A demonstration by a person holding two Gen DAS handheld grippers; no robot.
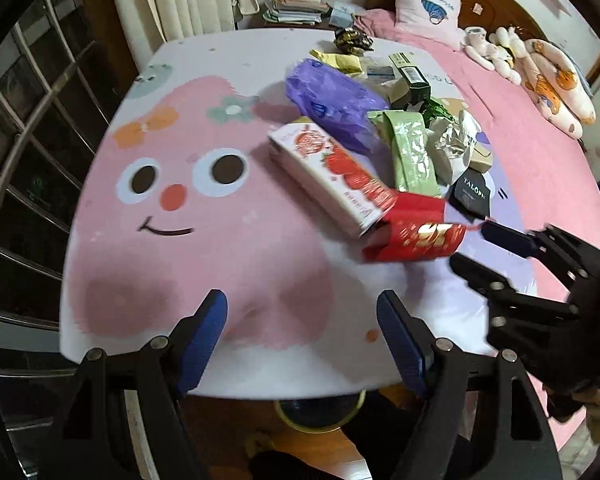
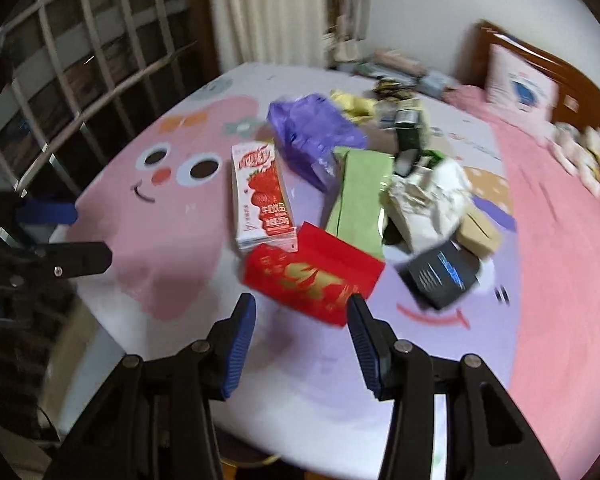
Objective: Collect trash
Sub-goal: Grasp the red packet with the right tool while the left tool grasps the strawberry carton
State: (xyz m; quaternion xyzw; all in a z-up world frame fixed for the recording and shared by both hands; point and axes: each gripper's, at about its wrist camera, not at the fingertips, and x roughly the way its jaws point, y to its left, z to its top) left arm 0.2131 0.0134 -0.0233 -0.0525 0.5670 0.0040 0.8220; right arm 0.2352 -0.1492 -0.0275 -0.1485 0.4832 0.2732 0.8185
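Observation:
A heap of trash lies on the pink cartoon table (image 1: 204,264): a strawberry milk carton (image 1: 332,176) (image 2: 262,196), a red box with gold print (image 1: 414,234) (image 2: 314,276), a purple plastic bag (image 1: 332,100) (image 2: 312,136), a green packet (image 1: 414,156) (image 2: 360,204), crumpled foil and paper (image 2: 428,196) and a black box (image 2: 444,276). My left gripper (image 1: 302,316) is open and empty over the near table edge. My right gripper (image 2: 302,316) is open, just short of the red box; it shows in the left wrist view (image 1: 476,246) beside the box.
A round bin (image 1: 318,412) stands under the near table edge. A bed with a pink sheet (image 1: 540,132), a pillow and soft toys lies to the right. A barred window (image 1: 28,140) runs along the left. Stacked papers (image 1: 296,8) sit behind the table.

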